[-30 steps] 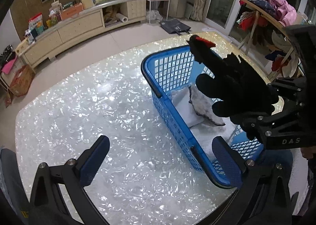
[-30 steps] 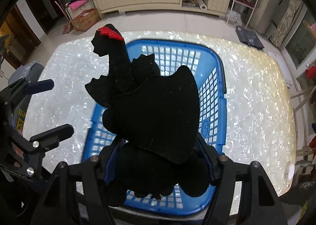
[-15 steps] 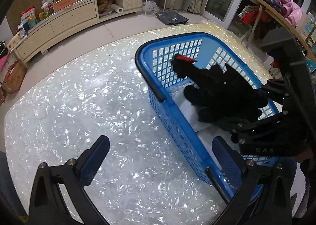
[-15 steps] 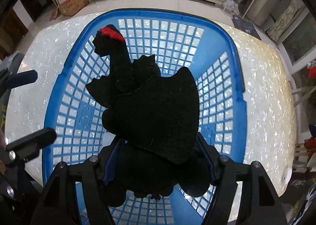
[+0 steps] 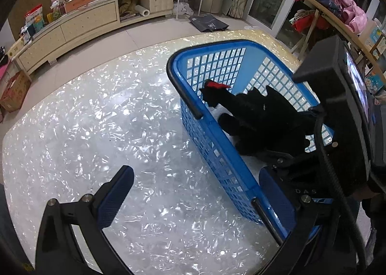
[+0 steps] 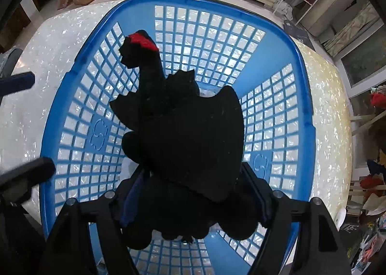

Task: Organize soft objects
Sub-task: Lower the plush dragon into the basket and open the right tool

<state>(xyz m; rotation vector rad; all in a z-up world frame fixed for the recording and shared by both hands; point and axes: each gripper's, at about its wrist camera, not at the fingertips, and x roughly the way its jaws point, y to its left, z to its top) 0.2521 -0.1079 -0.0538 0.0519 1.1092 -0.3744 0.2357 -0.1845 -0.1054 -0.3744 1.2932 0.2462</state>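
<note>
Clenching the black plush bird [image 6: 183, 135] mid-frame inside the blue basket [image 6: 299, 77], our right gripper [image 6: 193, 193] risks snagging its wing on release; left gripper [image 5: 193, 193] hangs open, empty.

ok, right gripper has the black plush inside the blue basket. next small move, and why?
Probably open the right gripper: it is shut on the black plush toy, which sits below the blue basket rim, above white items. The left gripper is open and empty.

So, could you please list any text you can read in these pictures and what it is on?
"DAS" on the right gripper body.
White print on the dark bag on the floor: too blurred to read.
Packages on the sideboard: too small to read.
</note>
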